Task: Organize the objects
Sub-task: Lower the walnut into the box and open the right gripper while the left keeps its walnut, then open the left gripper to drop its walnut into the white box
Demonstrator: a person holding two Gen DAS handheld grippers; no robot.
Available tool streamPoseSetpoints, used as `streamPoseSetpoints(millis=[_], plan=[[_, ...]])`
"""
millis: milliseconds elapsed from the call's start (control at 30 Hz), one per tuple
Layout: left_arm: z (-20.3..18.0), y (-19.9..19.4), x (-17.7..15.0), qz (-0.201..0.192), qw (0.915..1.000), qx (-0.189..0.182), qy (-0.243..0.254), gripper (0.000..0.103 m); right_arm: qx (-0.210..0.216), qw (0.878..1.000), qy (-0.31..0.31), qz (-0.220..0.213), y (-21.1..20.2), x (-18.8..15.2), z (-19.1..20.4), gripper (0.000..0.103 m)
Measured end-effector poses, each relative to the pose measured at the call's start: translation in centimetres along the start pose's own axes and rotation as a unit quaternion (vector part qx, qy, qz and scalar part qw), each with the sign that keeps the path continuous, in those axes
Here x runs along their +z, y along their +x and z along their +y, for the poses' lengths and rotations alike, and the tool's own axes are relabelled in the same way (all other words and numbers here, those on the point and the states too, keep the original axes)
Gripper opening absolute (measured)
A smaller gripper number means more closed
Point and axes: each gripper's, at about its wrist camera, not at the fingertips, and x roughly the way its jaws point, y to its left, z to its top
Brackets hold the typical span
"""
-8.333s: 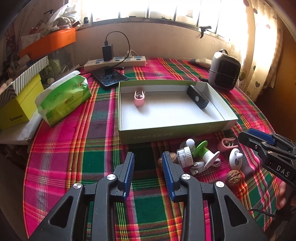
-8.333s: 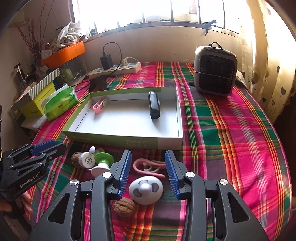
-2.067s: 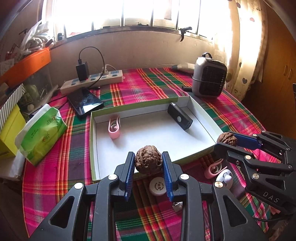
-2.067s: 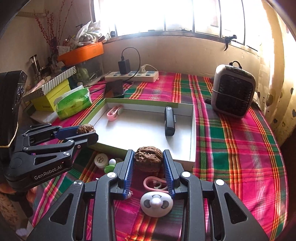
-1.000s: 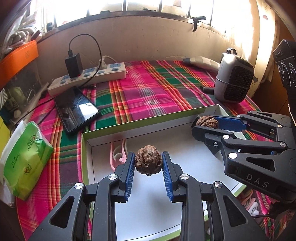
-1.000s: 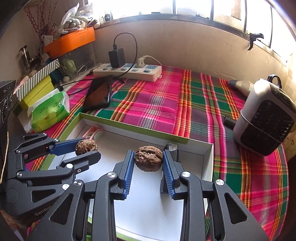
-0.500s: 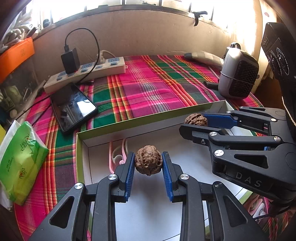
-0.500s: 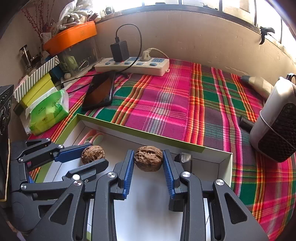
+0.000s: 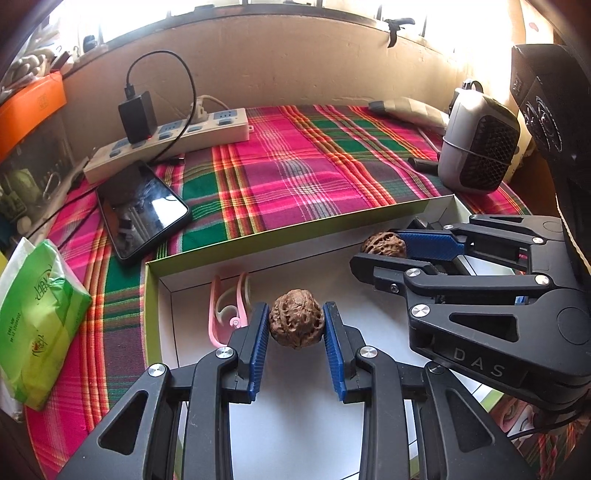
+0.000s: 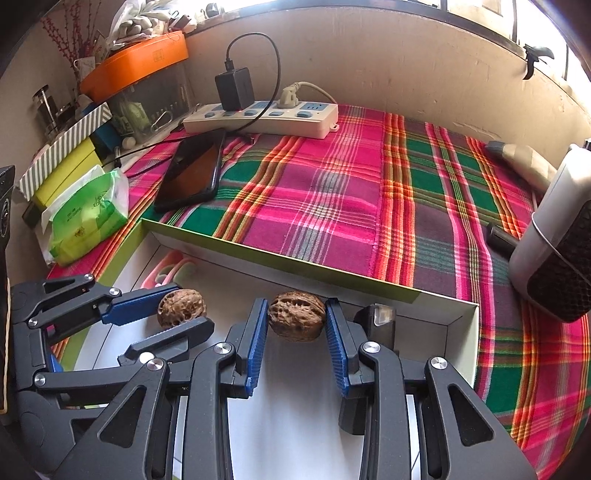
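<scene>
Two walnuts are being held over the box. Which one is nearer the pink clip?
The walnut in the left gripper; the pink clip lies just beside it, while the right gripper's walnut is farther away.

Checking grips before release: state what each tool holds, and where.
Left tool: wrinkled brown walnut, pinched across its sides. Right tool: second brown walnut, likewise.

Strong daylight pours in from the window (image 9: 258, 3) along the top, blown out to white, and glints off the phone screen (image 9: 162, 206). Both views are sharp, with fisheye bending and dark corners.
</scene>
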Motion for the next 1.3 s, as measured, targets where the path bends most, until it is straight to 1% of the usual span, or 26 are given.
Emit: streamPoseSetpoints(millis=[400,600,667,733,1000,1300], plan=[[0.1,0.1,-0.1,0.005,1.0000,0.005,-0.005,0.027,-0.010,1.000,0.000,0.007,0.2,0.1,0.1,0.033],[0.3,-0.2,0.0,0.002,1.0000,0.005,-0.008,0.028,-0.011,1.000,0.005,-0.001,-0.1,0.1,-0.1,0.033],[0.4,-0.3,0.0,0.000,1.0000,0.006,-0.008,0.028,-0.009,1.000,0.009,-0.003,-0.2,0.0,-0.1,0.040],[0.4,-0.5,0.0,0.000,0.9999,0.007,-0.008,0.028,-0.008,1.000,0.010,-0.003,-0.3,0.0,-0.1,0.043],[0.2,-1.2,-0.4,0.000,0.9998,0.015,-0.011,0.029,-0.009,1.000,0.019,-0.013,-1.3,-0.3,-0.1,0.043],[0.1,-2.8,-1.0,-0.010,0.9996,0.021,-0.018,0.029,-0.008,0.999,0.022,-0.025,-2.7,-0.9,0.3,0.043]])
